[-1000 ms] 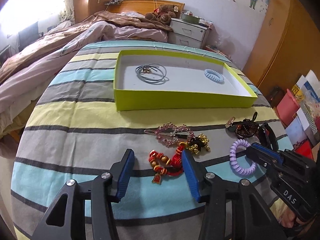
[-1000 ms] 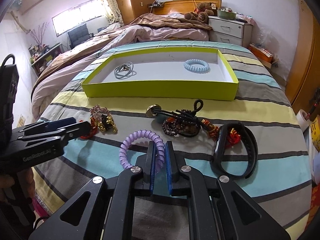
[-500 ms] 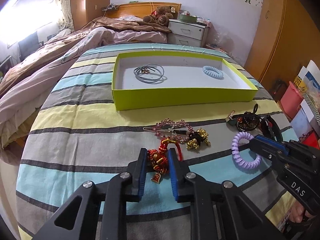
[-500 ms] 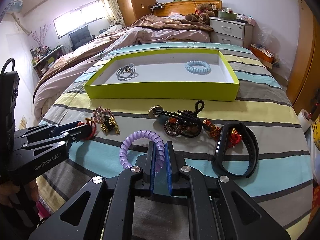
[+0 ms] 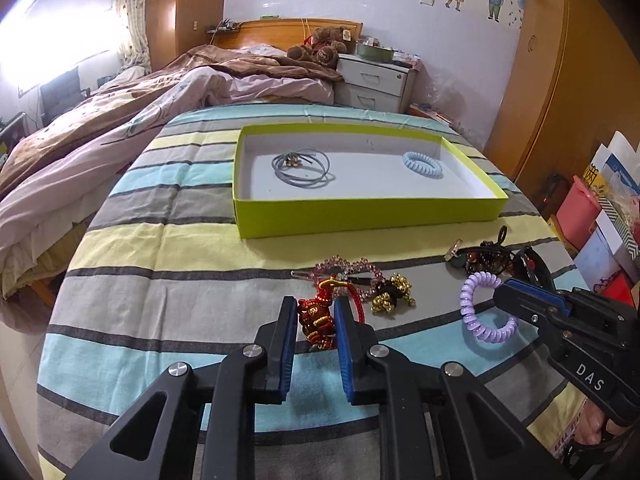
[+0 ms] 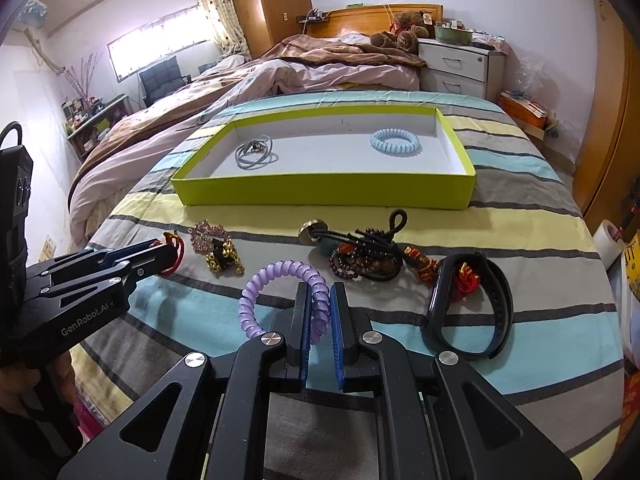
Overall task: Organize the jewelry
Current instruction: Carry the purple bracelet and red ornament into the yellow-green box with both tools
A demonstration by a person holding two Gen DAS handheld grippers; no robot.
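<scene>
I am at the picking-up step with both tongs at once, near the front edge of the striped bedspread (image 5: 168,240). My left gripper (image 5: 316,320) has just been closing, and its blue pads now pinch the red knotted charm (image 5: 318,316), whose cord loops out toward the pink beaded clip (image 5: 344,270) and the gold bell cluster (image 5: 394,298) just beside it. My right gripper (image 6: 318,312) is pressed together on the purple coil hair tie (image 6: 280,292), gripping its near side. The green tray (image 6: 320,194) sits toward the far edge and holds a grey cord bracelet (image 6: 254,154) at its left end and a blue coil tie (image 6: 395,141) toward its right. Next, I judge, both pieces must be lifted clear and carried over the tray's near wall, with care that the red cord does not drag its neighbours along.
</scene>
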